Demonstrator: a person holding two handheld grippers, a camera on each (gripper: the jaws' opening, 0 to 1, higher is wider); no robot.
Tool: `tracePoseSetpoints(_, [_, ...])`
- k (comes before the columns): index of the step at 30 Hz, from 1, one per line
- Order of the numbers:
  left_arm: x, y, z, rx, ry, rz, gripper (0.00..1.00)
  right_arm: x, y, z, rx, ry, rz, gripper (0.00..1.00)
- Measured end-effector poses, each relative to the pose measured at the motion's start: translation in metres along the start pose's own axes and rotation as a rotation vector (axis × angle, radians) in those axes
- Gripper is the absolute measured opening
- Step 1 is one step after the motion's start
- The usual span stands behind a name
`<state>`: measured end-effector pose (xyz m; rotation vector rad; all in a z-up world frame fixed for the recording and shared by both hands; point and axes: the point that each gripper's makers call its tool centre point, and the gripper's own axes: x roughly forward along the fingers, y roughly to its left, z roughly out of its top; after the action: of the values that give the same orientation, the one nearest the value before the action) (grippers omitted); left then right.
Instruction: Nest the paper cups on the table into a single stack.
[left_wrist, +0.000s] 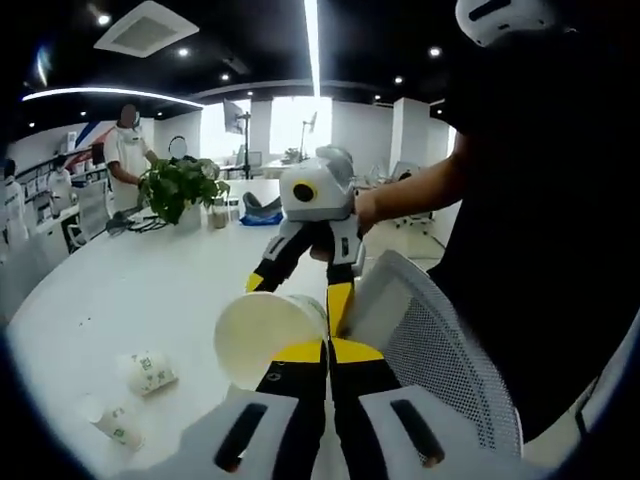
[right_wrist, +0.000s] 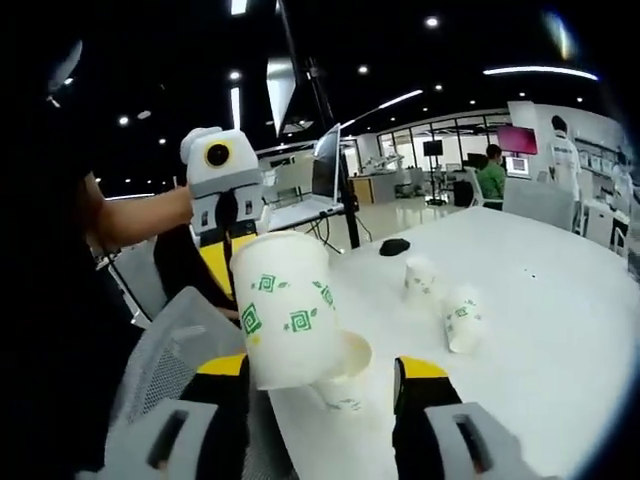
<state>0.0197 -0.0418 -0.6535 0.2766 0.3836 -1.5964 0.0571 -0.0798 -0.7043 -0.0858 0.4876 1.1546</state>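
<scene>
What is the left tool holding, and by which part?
A paper cup, pinched at its rim by the left tool; the right tool holds nothing.

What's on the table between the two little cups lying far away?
Nothing. In the right gripper view, only bare white table lies between the standing cup and the tipped cup; they sit close together.

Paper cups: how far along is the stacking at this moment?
Nothing stacked is visible on the table. In hand: the left gripper holds a large paper cup over a smaller cup that sits between the right gripper's open jaws. Left: two loose cups lie on the table, one nearer, one further out.
</scene>
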Motion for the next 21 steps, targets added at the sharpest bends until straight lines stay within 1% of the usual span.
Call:
tracePoseSetpoints(3, [-0.003, 0.002, -0.002, 0.003, 0.01, 0.011, 0.0, -0.001, -0.008, -0.002, -0.005, 0.006, -0.038, 0.64])
tracePoseSetpoints(7, [-0.006, 0.005, -0.003, 0.006, 0.019, 0.019, 0.0, -0.003, -0.014, -0.005, 0.005, 0.012, -0.071, 0.68])
tracePoseSetpoints(9, [-0.007, 0.006, -0.004, 0.011, 0.032, 0.021, 0.0, -0.006, -0.019, -0.007, 0.006, 0.022, -0.093, 0.7])
tracePoseSetpoints(12, [-0.008, 0.008, -0.007, 0.021, 0.059, 0.018, 0.0, -0.009, -0.023, -0.009, 0.022, 0.02, -0.113, 0.72])
tracePoseSetpoints(14, [-0.008, 0.009, -0.009, 0.029, 0.073, 0.019, 0.0, -0.011, -0.026, -0.012, 0.032, 0.026, -0.129, 0.75])
tracePoseSetpoints(18, [-0.01, 0.013, -0.01, 0.035, 0.089, 0.026, 0.0, -0.015, -0.028, -0.016, 0.051, 0.031, -0.143, 0.78])
tracePoseSetpoints(21, [-0.011, 0.015, -0.012, 0.041, 0.107, 0.031, 0.0, -0.018, -0.031, -0.021, 0.058, 0.039, -0.175, 0.8])
